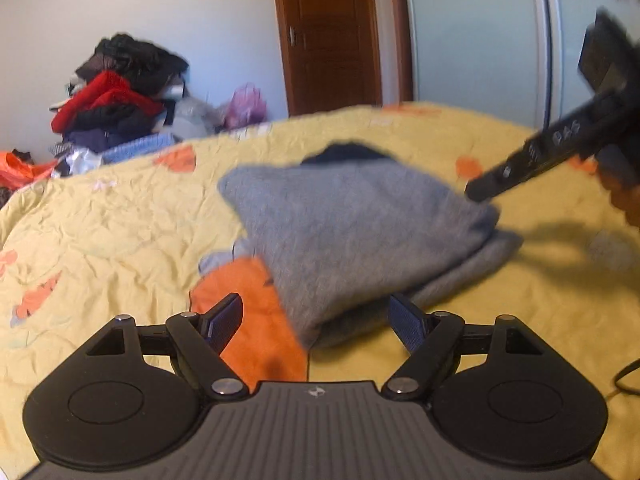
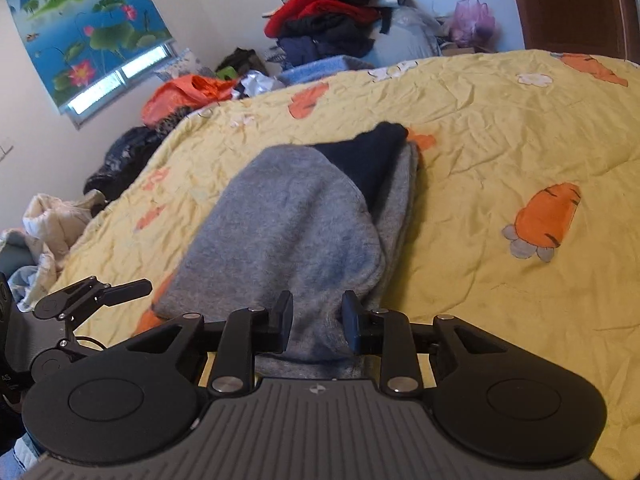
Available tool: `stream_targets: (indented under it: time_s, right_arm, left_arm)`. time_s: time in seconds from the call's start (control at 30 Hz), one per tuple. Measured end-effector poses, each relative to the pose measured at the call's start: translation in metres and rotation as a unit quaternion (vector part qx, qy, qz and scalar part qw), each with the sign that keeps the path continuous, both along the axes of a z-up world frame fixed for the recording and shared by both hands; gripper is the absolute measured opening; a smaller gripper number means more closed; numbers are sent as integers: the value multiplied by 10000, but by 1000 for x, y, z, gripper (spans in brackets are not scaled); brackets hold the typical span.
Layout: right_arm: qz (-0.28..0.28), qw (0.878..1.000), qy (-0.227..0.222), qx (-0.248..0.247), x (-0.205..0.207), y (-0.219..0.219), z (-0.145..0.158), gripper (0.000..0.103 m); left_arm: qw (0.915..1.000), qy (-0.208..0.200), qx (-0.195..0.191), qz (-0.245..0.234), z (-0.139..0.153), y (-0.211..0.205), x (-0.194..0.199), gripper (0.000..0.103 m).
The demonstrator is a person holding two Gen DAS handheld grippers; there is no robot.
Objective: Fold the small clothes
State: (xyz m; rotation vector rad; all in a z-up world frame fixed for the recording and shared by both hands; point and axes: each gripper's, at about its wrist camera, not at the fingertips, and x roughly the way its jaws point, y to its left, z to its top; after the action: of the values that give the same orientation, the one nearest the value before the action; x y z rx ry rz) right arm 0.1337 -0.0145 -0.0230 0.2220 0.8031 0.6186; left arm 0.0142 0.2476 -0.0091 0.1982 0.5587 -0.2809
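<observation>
lies dead ahead on the yellow quilt (image 2: 500, 128): grey garment (image 2: 296, 232), half folded, long axis running away. right gripper (image 2: 316, 322) apparently pinching its near edge; left gripper (image 1: 316, 322) spread wide, empty, just short of it.

Open yellow quilt (image 2: 500, 128) to the right of the folded grey garment (image 2: 288, 232), bare apart from printed carrots. Likewise bare quilt left of the garment in the left wrist view. Near edge crowded: right gripper (image 2: 316, 322) pinching grey cloth, left gripper (image 1: 316, 322) spread wide close by. Clothes pile (image 2: 332, 12) heaped beyond the far edge.
</observation>
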Motion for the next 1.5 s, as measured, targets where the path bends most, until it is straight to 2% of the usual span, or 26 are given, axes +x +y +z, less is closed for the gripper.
stream_targets:
  time_s: [0.13,0.3,0.4,0.5,0.63,0.67,0.7,0.73,0.77,0.87,0.93,1.0,1.07,1.13,1.2,1.27,1.3,1.33,1.37,1.4,1.43,1.5]
  right_arm:
    - [-29,9998,62,-170,-5,1,-4,33]
    - [11,9998,137,-123,-2,2,-7,33]
    - [16,9993,268,-269,5,10,-11,33]
    - [136,9991,284,-288,2,13,-11,33]
    - [91,9989,401,-234,5,12,-14,33]
    - [82,9989,432,-182,6,12,-15,33]
    - [76,9987,469,-156,7,12,-16,31]
    - [100,9984,538,-129,9,12,-17,26]
    - [140,9979,631,-72,11,12,-19,16]
    - [122,9972,735,104,8,10,-16,11]
    - [142,9978,612,200,-5,2,-5,11]
    - [79,9976,663,167,-10,-4,-11,10]
    - [-9,9966,826,-51,-5,-1,-29,8]
    - [-96,9969,778,116,-5,1,-30,11]
    - [-118,9970,757,144,-10,-2,-20,21]
    - [-120,9972,627,394,-18,-17,-8,56]
    - [-245,9968,515,565,-21,-26,-4,64]
    - [-385,9960,464,661,-21,-33,-2,70]
    - [-507,9952,501,673,-17,-37,-5,69]
    - [-615,9943,608,630,-10,-38,-9,68]
    - [-702,9930,762,568,-3,-36,-16,66]
    - [-741,9905,1054,483,8,-28,-31,63]
  left_arm:
    - [9999,111,-95,28,-3,1,13,79]
    - [9999,-112,-63,79,-1,-5,13,79]
    - [10000,37,85,-14,-8,-11,22,63]
    - [9996,63,167,-226,-6,-15,16,63]
    - [9996,19,281,-104,-9,-15,19,62]
    - [9995,8,314,-58,-9,-15,20,58]
    - [9994,30,330,-65,-9,-15,22,44]
    - [9994,34,345,-71,-9,-15,23,23]
    - [9993,-42,366,-55,-8,-15,22,15]
    - [9982,-321,506,15,-8,-17,19,10]
    - [9986,-325,402,70,-2,-9,11,9]
    - [9992,-103,376,114,-4,1,9,9]
    - [9990,112,368,218,-15,4,15,9]
    - [9989,129,319,308,-19,2,17,9]
    - [9991,250,255,236,-13,4,13,12]
    - [9986,474,69,212,-3,16,6,22]
    - [9978,573,-190,268,3,25,3,45]
    - [9951,683,-611,359,8,35,2,83]
    - [9905,715,-1048,532,13,45,5,96]
    - [9841,661,-1452,774,16,51,7,101]
    - [9786,714,-1689,936,17,54,15,101]
    - [9733,873,-1733,1225,15,48,34,101]
